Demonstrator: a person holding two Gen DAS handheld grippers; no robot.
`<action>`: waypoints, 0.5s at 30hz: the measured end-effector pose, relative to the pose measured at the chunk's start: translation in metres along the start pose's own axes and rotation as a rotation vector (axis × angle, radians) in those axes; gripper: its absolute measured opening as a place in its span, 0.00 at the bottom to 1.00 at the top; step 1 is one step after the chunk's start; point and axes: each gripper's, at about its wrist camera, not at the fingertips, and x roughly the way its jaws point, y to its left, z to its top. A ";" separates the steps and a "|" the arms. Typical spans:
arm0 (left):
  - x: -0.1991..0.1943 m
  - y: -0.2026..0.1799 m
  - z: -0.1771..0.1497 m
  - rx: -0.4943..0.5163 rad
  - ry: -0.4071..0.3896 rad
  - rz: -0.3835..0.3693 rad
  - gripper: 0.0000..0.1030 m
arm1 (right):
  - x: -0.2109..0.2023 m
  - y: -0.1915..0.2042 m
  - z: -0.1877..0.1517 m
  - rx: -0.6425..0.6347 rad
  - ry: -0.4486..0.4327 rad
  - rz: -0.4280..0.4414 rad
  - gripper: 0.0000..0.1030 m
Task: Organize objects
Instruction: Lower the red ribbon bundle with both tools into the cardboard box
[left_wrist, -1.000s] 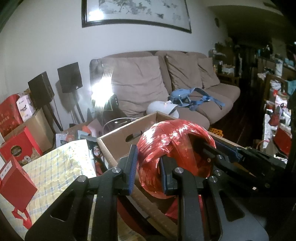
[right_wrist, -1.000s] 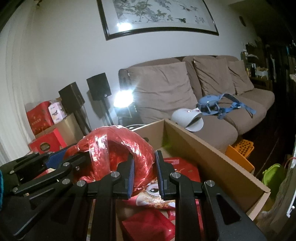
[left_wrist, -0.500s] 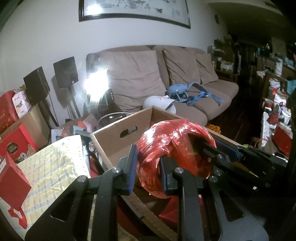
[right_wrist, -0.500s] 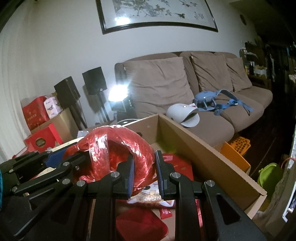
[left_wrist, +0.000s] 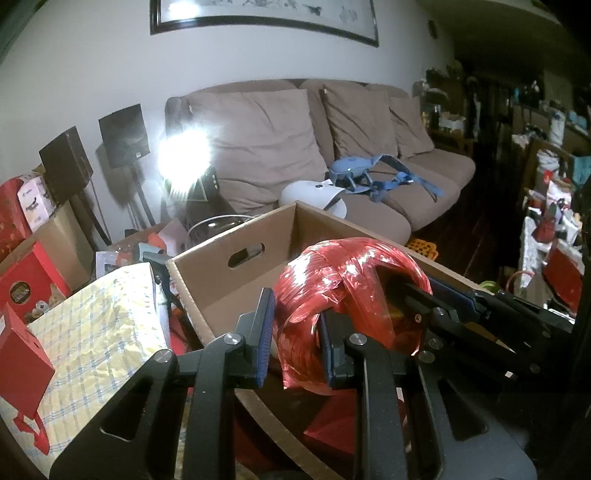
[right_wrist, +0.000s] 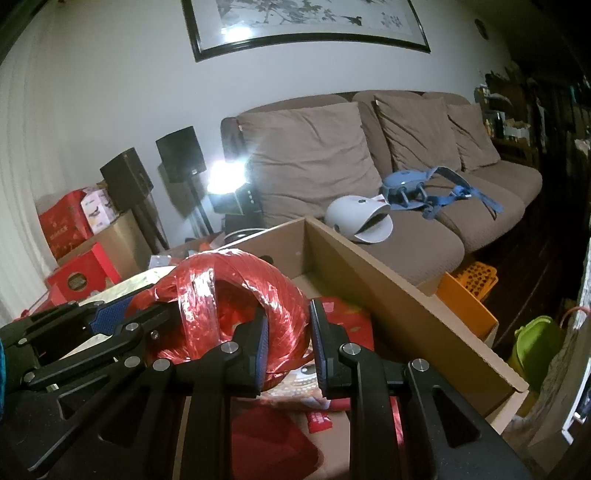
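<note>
As both tools stay clamped on the red twine ball (left_wrist: 351, 314), left tool (left_wrist: 295, 332) and right tool (right_wrist: 288, 343) gripping opposite sides, it sinks lower above the open cardboard box (left_wrist: 221, 280), so release inside looks near.

We see a shiny red coil of plastic twine (left_wrist: 347, 295), wound into a fat ring with a hollow centre, held up on edge above the open cardboard box (left_wrist: 221, 273). The box's near rim lies below it, and flat red packets (right_wrist: 343, 314) rest on the box floor.
</note>
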 end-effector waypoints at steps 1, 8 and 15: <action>0.001 0.000 0.001 0.000 0.003 -0.002 0.20 | 0.000 -0.001 0.000 0.001 0.002 -0.001 0.19; 0.008 -0.002 -0.001 -0.011 0.027 -0.014 0.20 | 0.005 -0.006 0.000 0.006 0.023 -0.010 0.19; 0.014 -0.004 -0.001 -0.011 0.052 -0.016 0.20 | 0.009 -0.011 0.000 0.004 0.048 -0.014 0.19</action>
